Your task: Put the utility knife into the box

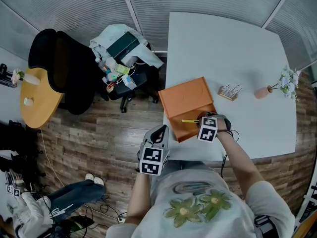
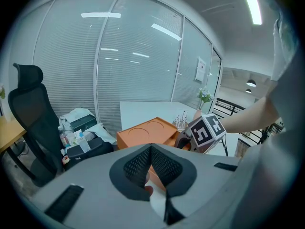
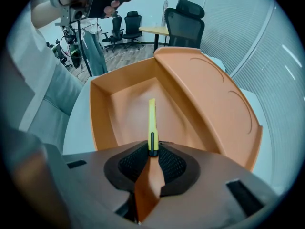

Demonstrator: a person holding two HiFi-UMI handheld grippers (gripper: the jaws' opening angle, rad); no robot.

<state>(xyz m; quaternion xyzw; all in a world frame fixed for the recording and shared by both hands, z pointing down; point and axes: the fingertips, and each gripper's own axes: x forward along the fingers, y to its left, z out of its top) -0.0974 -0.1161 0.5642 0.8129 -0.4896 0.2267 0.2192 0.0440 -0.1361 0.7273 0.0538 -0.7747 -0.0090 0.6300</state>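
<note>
A yellow utility knife [image 3: 151, 123] sticks out from between the jaws of my right gripper [image 3: 152, 152], which is shut on its black end. The knife points into the open orange box [image 3: 109, 104], hanging over its floor. In the head view the knife [image 1: 189, 121] shows as a thin yellow bar over the box [image 1: 174, 125] at the table's near edge, with the right gripper [image 1: 200, 121] just to its right. The box's lid [image 1: 190, 97] stands open behind. My left gripper [image 1: 159, 134] hangs off the table's edge, jaws closed on nothing; the left gripper view shows the same box [image 2: 145, 134].
On the white table [image 1: 223, 48] lie a small cardboard packet [image 1: 230, 91] and a pink vase with flowers [image 1: 275, 87] to the right. A black office chair [image 1: 64, 71], a cluttered chair [image 1: 124, 58] and a round yellow table [image 1: 37, 98] stand on the wooden floor at left.
</note>
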